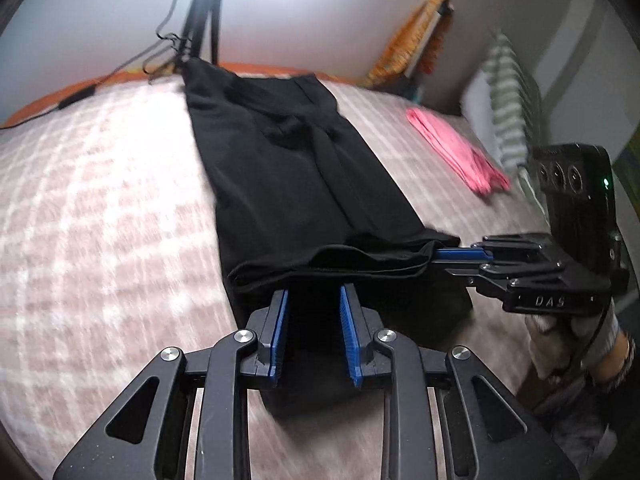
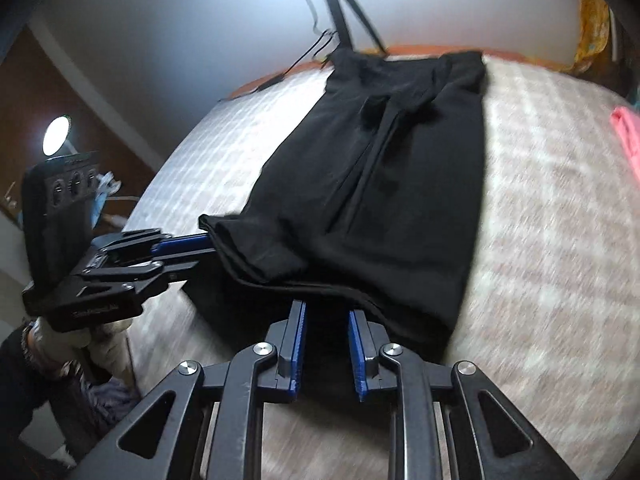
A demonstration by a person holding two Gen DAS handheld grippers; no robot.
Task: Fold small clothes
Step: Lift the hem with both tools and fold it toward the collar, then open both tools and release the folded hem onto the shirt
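A black garment (image 1: 280, 160) (image 2: 400, 180) lies lengthwise on the bed, its sides folded in toward the middle. Its near hem is bunched up in a low ridge. My left gripper (image 1: 314, 292) (image 2: 208, 248) is at the hem's left end. A clear gap shows between its blue pads (image 1: 280, 320), and dark cloth lies in and under that gap. My right gripper (image 2: 326, 306) (image 1: 434, 260) stands the same way at the hem's right end. Its pads (image 2: 298, 344) are apart and do not press on the cloth.
The bed has a pink and white checked cover (image 1: 100, 200) (image 2: 540, 240). A folded pink cloth (image 1: 452, 152) (image 2: 628, 132) lies to the right, with a striped cloth (image 1: 508, 100) beyond it. A tripod (image 1: 204, 12) (image 2: 344, 12) with cables stands past the far edge. Gloved hands (image 1: 560, 340) (image 2: 80, 336) hold the grippers.
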